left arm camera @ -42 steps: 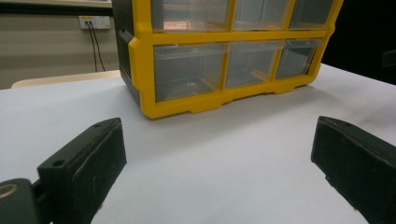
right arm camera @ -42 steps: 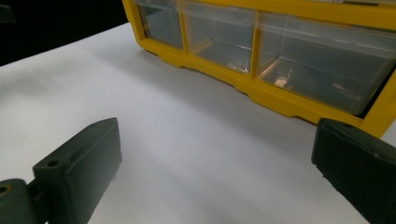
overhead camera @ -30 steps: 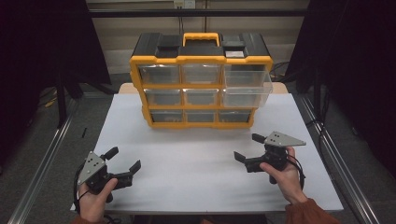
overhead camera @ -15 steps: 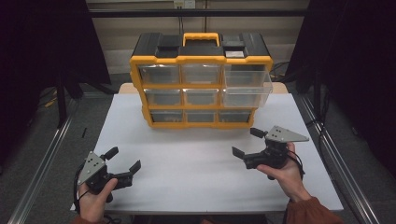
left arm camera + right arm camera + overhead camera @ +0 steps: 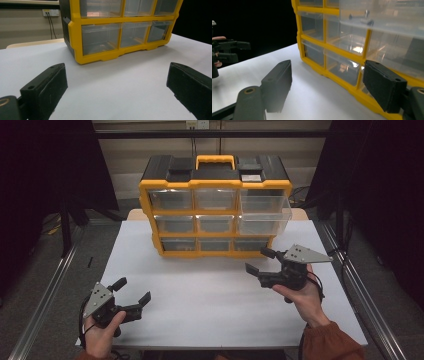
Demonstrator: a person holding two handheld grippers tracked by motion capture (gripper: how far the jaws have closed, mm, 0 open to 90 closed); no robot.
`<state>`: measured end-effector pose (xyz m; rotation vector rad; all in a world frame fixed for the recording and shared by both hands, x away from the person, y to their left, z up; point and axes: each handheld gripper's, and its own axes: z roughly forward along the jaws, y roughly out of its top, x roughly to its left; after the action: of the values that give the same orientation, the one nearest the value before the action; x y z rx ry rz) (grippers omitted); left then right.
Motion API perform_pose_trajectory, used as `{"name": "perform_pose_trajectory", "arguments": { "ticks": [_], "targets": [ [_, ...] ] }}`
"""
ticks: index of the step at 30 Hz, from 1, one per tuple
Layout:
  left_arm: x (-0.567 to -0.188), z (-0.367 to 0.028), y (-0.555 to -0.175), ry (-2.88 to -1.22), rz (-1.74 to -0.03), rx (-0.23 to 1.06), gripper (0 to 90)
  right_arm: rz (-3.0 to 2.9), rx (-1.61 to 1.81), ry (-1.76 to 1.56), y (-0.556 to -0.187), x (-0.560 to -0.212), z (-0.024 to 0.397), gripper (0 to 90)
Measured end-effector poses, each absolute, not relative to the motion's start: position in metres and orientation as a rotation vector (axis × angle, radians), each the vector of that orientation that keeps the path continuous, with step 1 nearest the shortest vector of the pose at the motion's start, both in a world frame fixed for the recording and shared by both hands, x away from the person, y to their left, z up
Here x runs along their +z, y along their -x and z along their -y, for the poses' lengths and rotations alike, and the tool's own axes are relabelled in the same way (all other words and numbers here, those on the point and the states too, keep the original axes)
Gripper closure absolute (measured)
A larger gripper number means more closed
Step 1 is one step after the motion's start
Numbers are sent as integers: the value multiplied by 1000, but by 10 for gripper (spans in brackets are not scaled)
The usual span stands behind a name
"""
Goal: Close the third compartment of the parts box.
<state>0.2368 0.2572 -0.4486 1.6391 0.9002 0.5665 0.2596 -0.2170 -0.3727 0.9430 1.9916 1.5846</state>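
A yellow-and-black organizer (image 5: 215, 210) with clear drawers stands at the back of the white table (image 5: 210, 290). Its right middle drawer (image 5: 264, 217) is pulled partly out, and the right gripper view shows screws (image 5: 359, 17) in it. My right gripper (image 5: 256, 260) hovers above the table just in front of the organizer's lower right corner. It points at the organizer (image 5: 324, 25). Its jaws have just been closing a little, and they are still open with nothing between them (image 5: 328, 80). My left gripper (image 5: 134, 289) rests low at the front left, open and empty (image 5: 117, 82), facing the organizer (image 5: 75, 37).
Metal rails run along both sides of the table. A dark curtain hangs at left and right. A wall socket (image 5: 51, 12) with cables sits behind the organizer. Bare white tabletop lies between the two grippers.
My right gripper has risen and drifted slightly toward the organizer, and its jaws have narrowed somewhat. My left gripper has stayed where it was.
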Motion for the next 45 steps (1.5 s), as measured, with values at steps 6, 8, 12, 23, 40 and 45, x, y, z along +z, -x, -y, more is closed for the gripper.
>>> {"name": "perform_pose_trajectory", "arguments": {
  "ticks": [6, 8, 12, 23, 40, 45],
  "targets": [
    [-449, -257, -237, -1639, -898, 566, 31, -1969, 1602, -914, -259, -360, 218, 334],
    [-449, -257, -237, -1638, -901, 565, 31, -1959, 1613, -903, -260, -358, 218, 375],
    [-449, -257, -237, -1634, -901, 565, 31, -1943, 1629, -892, -261, -354, 221, 492],
    [-449, -257, -237, -1640, -899, 567, 31, -1887, 1629, -844, -270, -338, 224, 807],
    [-449, -257, -237, -1638, -899, 563, 31, -1847, 1607, -873, -296, -328, 225, 900],
    [-449, -257, -237, -1639, -897, 565, 31, -1842, 1591, -870, -299, -328, 223, 900]
  ]
}}
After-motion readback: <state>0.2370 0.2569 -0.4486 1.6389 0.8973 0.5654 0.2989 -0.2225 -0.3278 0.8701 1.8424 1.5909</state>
